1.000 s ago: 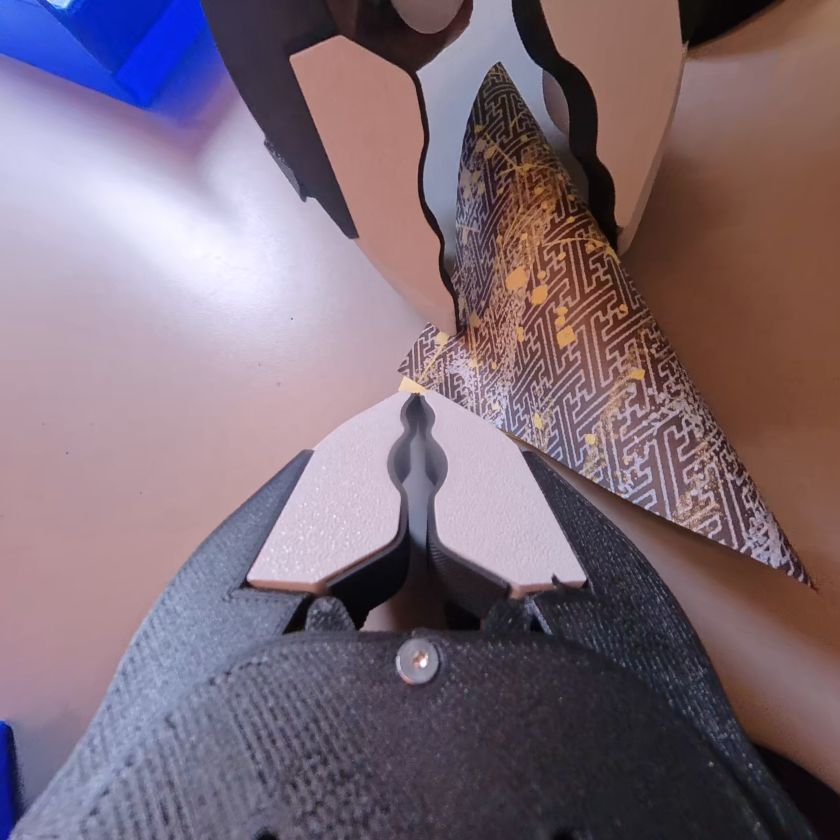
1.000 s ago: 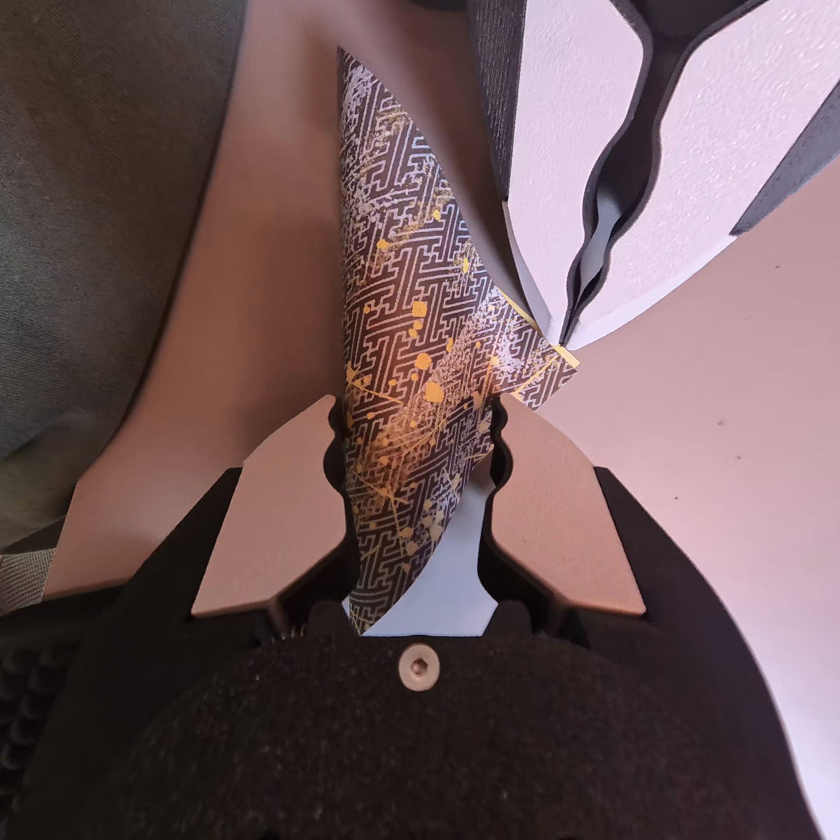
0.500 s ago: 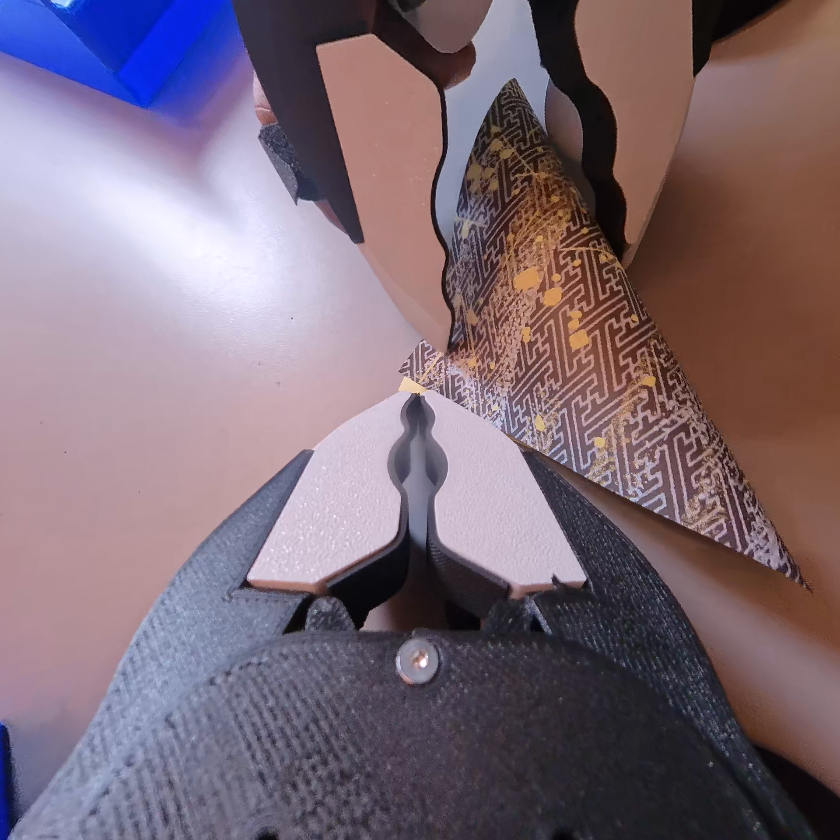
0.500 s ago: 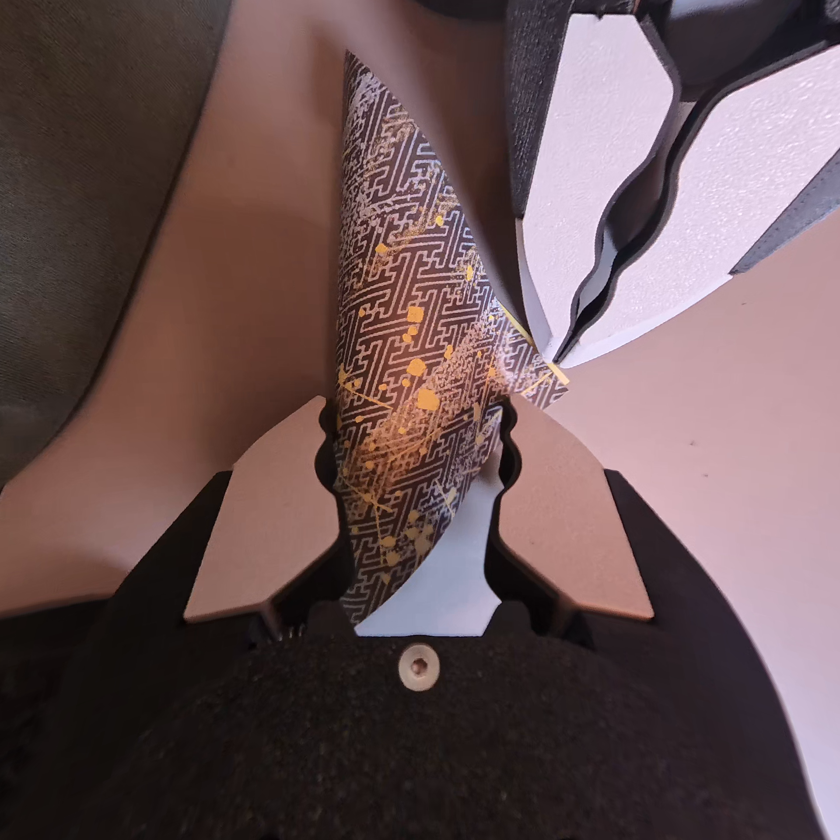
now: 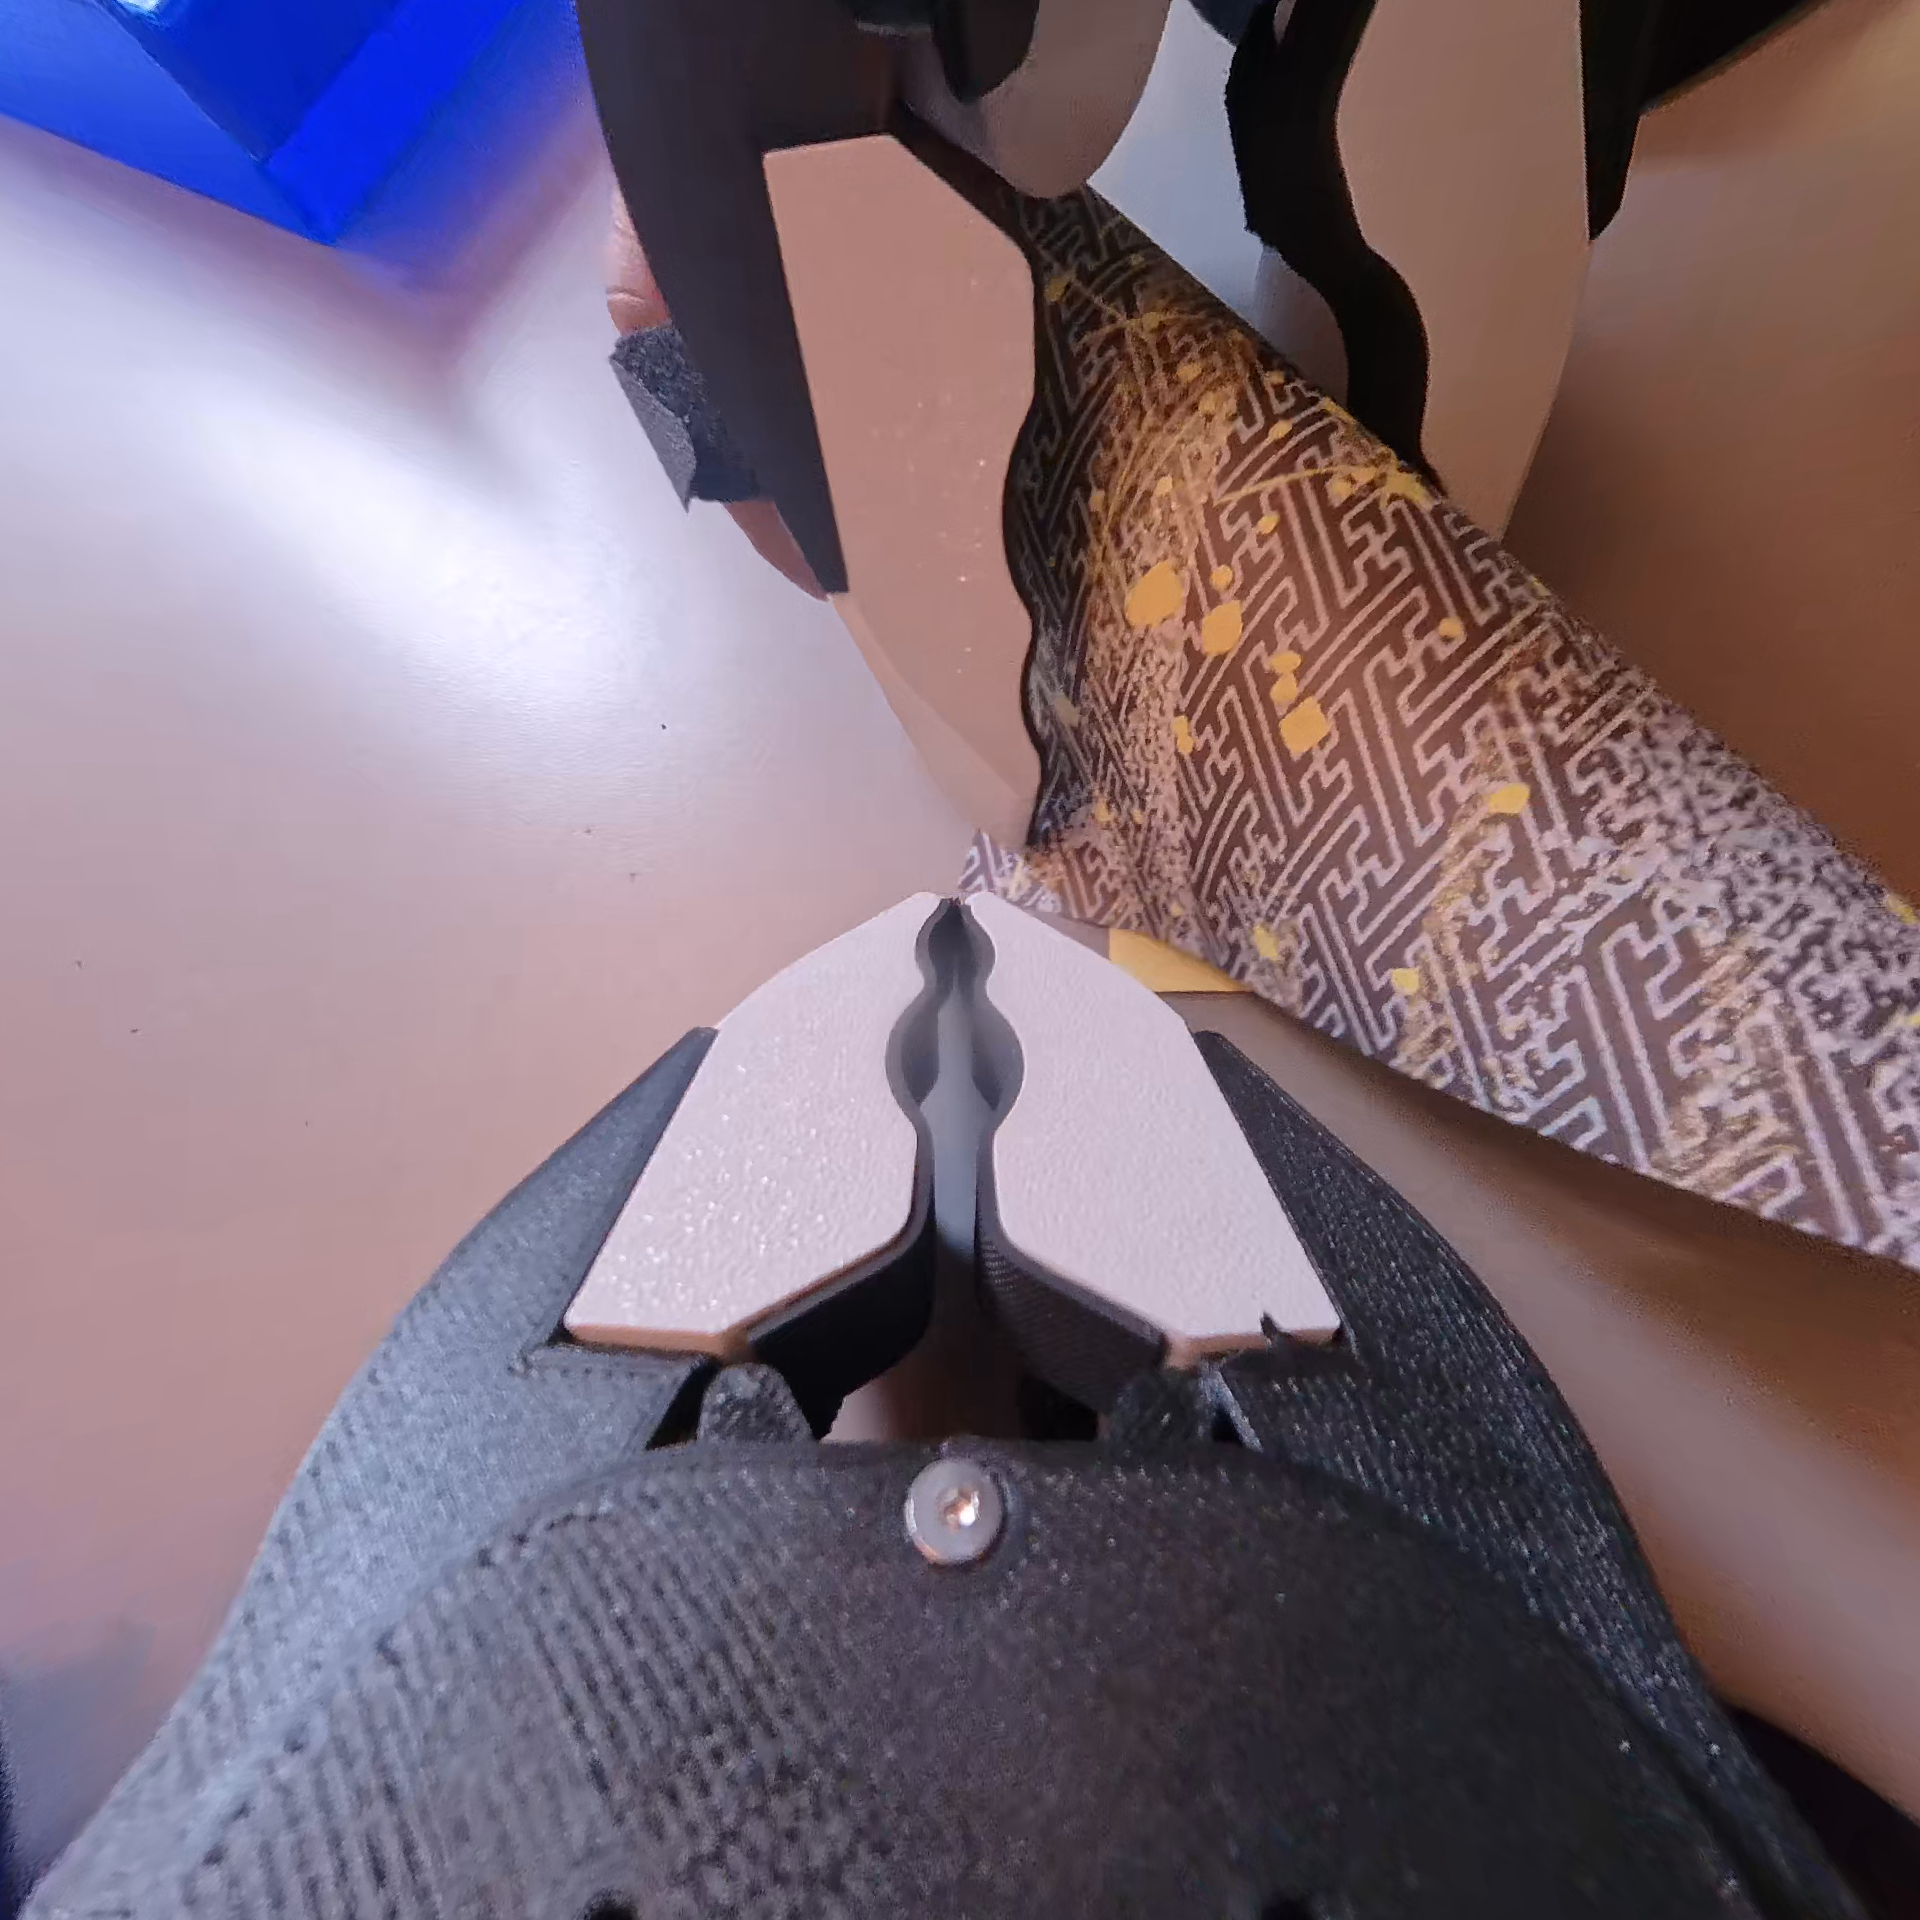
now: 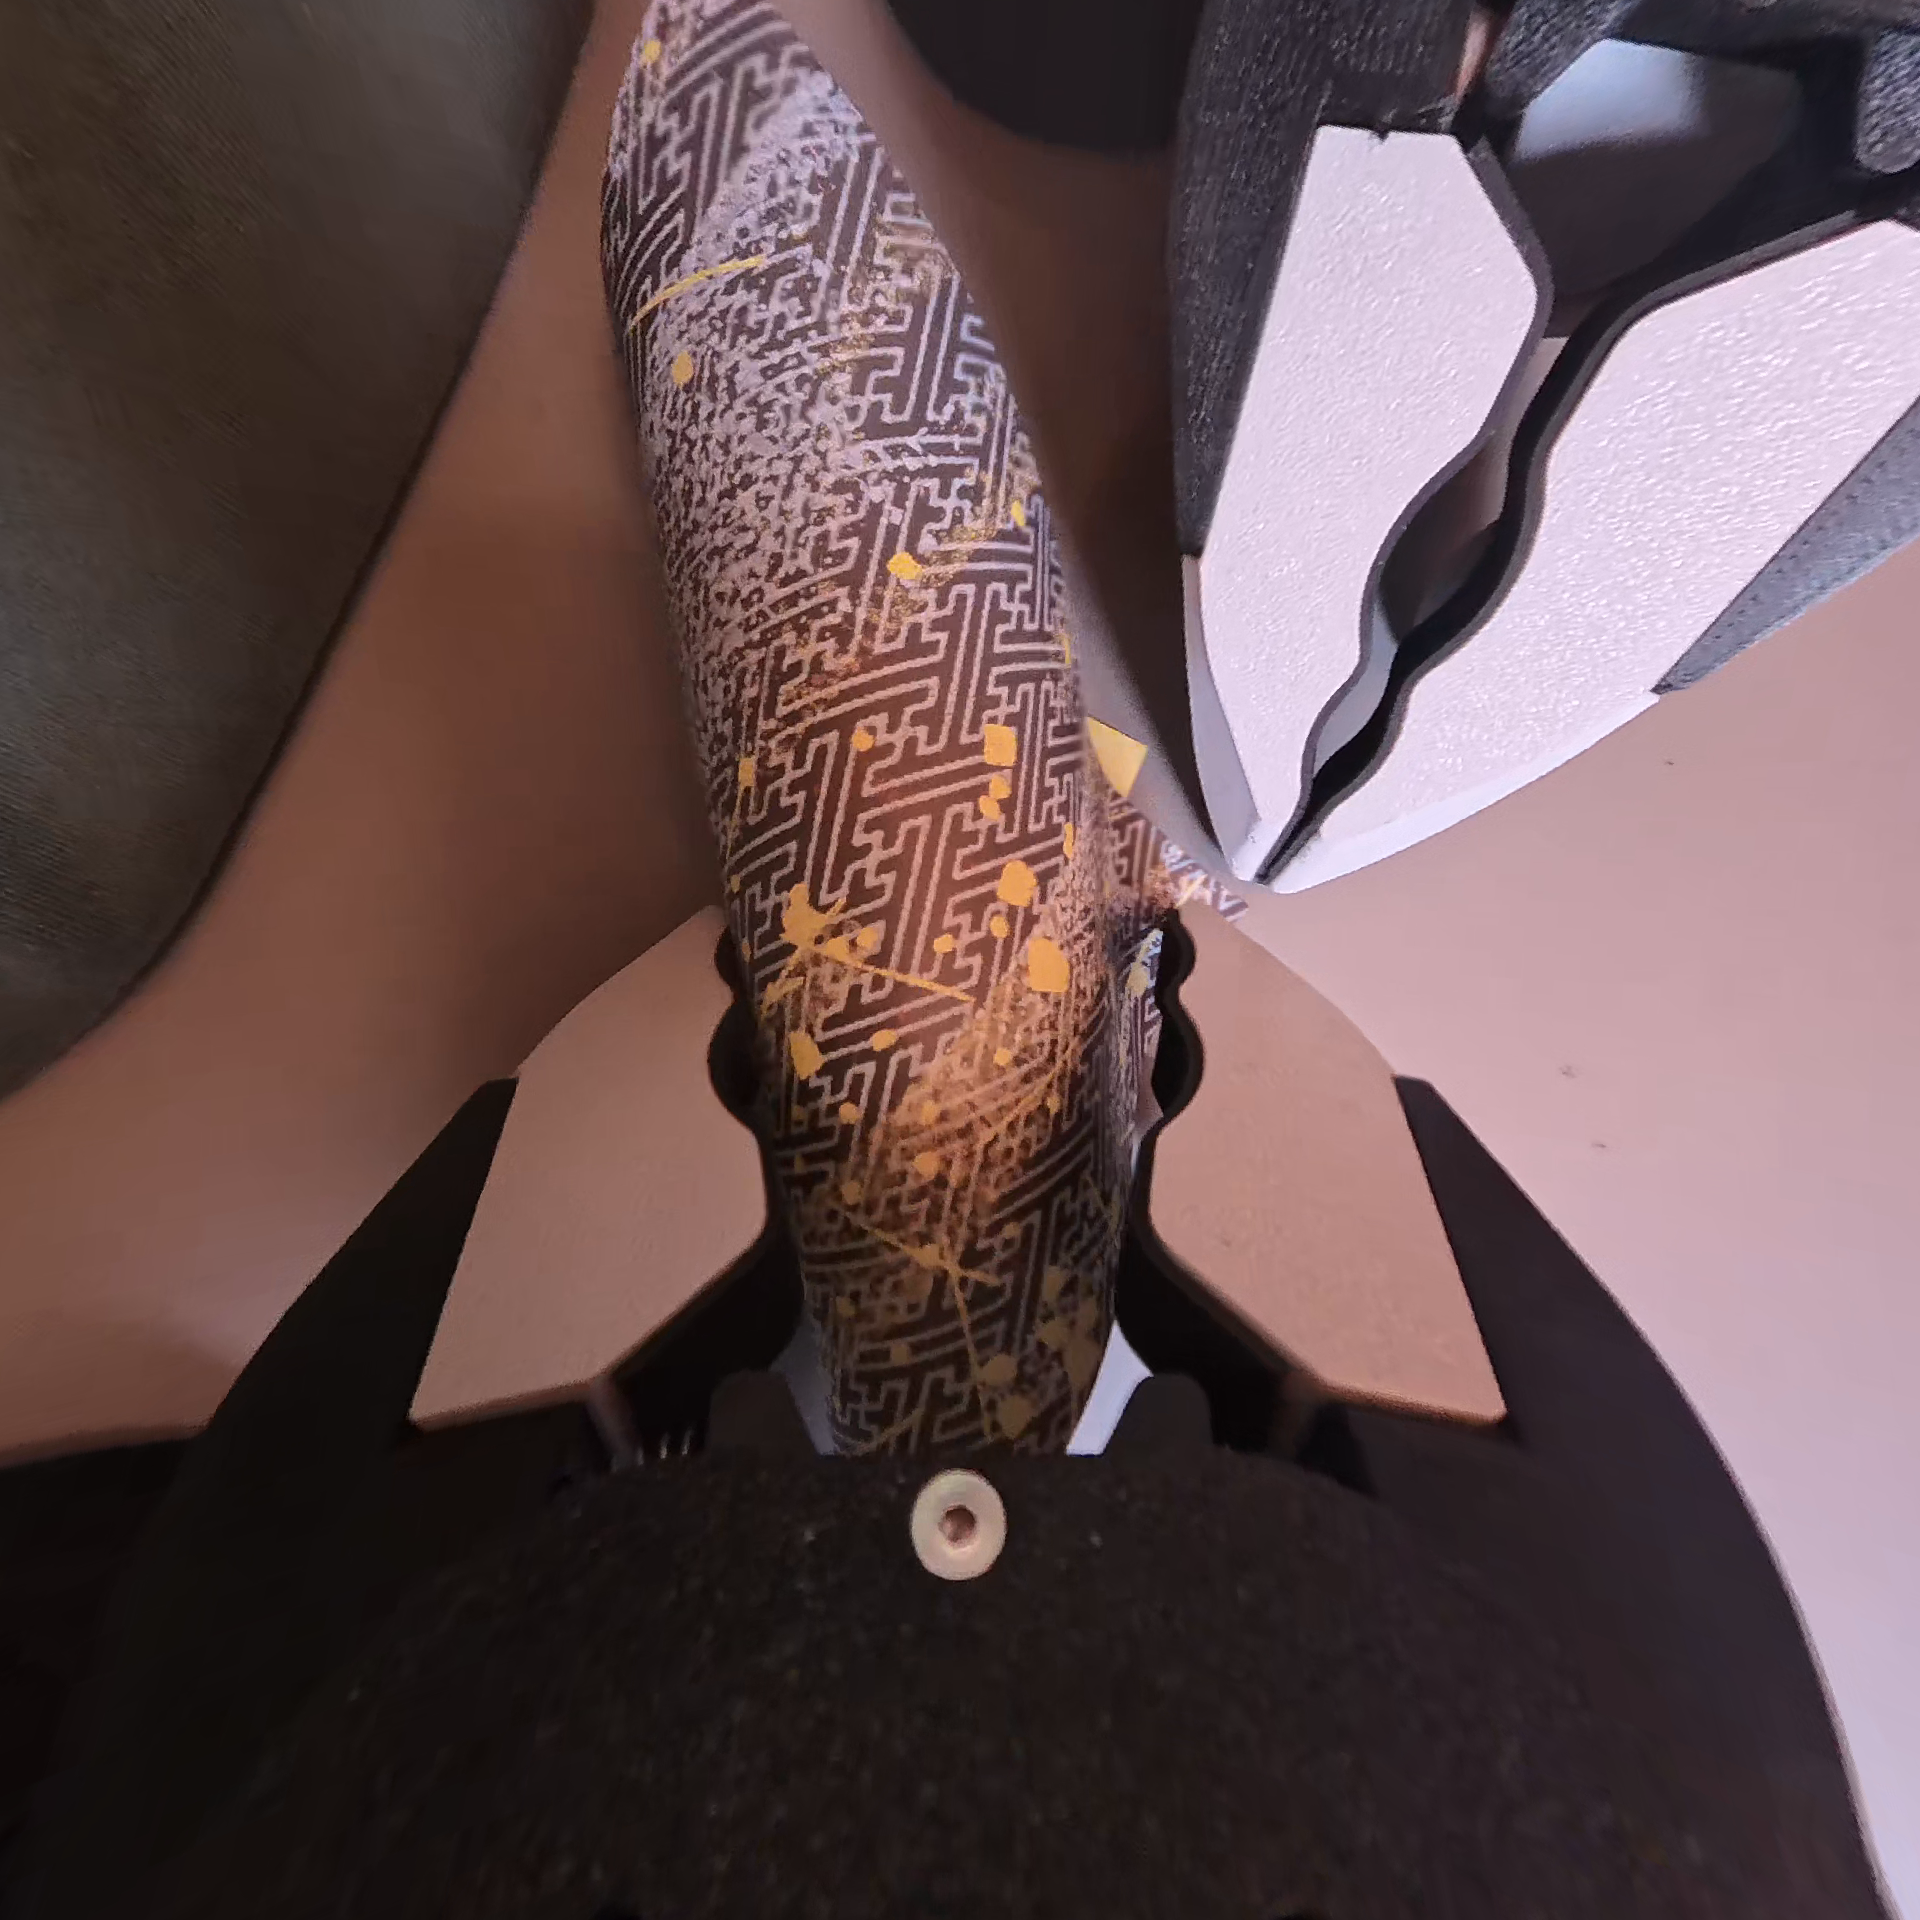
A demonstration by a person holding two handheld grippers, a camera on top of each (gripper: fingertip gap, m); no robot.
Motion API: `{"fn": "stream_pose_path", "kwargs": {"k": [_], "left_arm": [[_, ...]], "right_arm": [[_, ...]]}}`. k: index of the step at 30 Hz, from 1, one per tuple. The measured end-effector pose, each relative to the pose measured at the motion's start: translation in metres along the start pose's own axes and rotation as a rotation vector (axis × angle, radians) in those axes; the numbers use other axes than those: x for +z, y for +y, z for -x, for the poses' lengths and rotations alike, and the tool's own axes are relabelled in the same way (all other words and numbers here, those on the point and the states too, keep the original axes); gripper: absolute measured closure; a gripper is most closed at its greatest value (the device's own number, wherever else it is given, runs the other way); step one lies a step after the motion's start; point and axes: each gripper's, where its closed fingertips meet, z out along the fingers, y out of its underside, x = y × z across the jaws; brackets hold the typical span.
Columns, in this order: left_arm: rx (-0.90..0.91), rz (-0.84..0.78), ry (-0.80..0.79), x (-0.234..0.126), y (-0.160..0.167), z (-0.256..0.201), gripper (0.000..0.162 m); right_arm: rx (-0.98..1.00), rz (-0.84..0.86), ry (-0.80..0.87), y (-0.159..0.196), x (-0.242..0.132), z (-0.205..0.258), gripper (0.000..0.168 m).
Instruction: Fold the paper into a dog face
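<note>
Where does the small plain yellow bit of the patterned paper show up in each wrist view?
Left wrist view: yellow patch just right of centre, under the patterned paper's lower edge, beside the left gripper tips.
Right wrist view: yellow patch right of centre, at the paper's right edge.
Shared landmark: the left gripper's shut tips.

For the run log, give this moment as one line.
left gripper: shut, empty | right gripper: open around black patterned paper | pinkish table
</note>
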Motion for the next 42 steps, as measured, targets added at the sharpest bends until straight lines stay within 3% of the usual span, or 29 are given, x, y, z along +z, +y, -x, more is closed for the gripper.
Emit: {"fn": "stream_pose_path", "kwargs": {"k": [5,10,15,22,33,42], "left_arm": [[0.020,0.015,-0.022,-0.005,0.005,0.005,0.162],[-0.038,-0.043,-0.049,-0.021,0.001,0.020,0.162],[-0.116,-0.092,0.052,-0.025,-0.006,0.010,0.162],[0.057,0.031,0.011,-0.005,0.003,-0.003,0.162],[0.162,0.076,-0.056,-0.001,0.000,-0.001,0.162],[0.235,0.050,-0.049,0.002,-0.003,-0.001,0.162]], "right_arm": [[-0.043,-0.005,0.060,-0.001,-0.004,-0.001,0.122],[-0.126,0.032,0.258,0.004,-0.011,-0.014,0.140],[-0.236,0.096,0.465,0.007,-0.018,-0.025,0.141],[-0.355,0.138,0.609,0.004,-0.018,-0.029,0.146],[-0.212,0.053,0.532,0.004,-0.029,-0.004,0.133],[-0.005,-0.132,0.277,-0.004,-0.040,0.030,0.134]]}}
